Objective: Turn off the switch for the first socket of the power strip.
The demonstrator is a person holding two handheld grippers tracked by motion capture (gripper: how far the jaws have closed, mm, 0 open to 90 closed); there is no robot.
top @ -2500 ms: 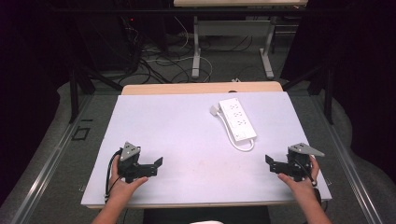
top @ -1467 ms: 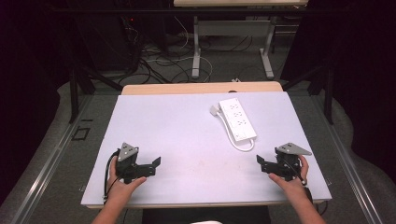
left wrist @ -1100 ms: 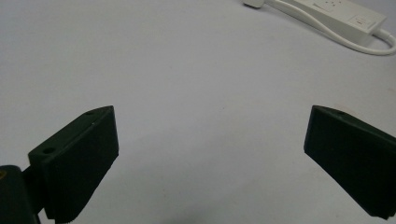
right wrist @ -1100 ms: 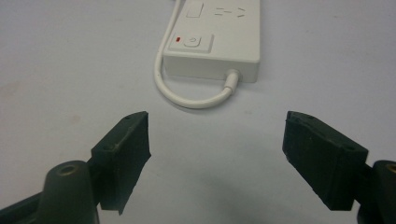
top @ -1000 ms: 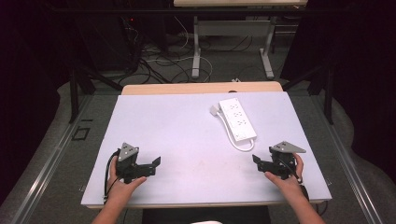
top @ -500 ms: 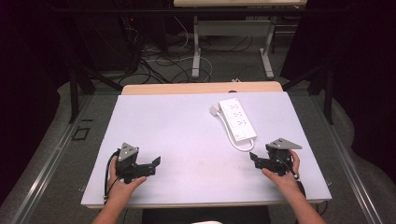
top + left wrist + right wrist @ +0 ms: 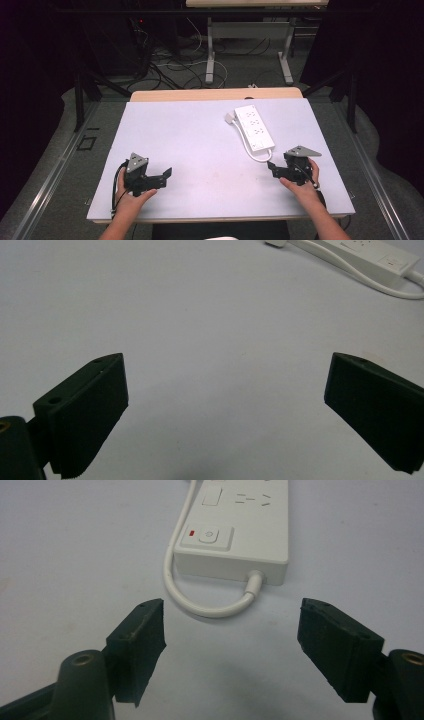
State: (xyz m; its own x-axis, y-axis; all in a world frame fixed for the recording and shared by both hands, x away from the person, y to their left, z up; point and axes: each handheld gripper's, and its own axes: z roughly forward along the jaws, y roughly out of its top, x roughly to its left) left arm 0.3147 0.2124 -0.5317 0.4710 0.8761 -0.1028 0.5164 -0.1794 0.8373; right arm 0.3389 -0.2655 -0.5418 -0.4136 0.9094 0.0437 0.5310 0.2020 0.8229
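Table (image 7: pixel 200 130) bare beside power strip (image 7: pixel 254 127)

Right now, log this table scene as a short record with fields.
surface: white table
item: white power strip lying flat at the far right, its cable looping from the near end
switch: near end of the strip, red mark beside it
right gripper: jaws apart, nothing between them, aimed at the cable loop, just short of it
left gripper: jaws apart, nothing between them, over bare table at the near left
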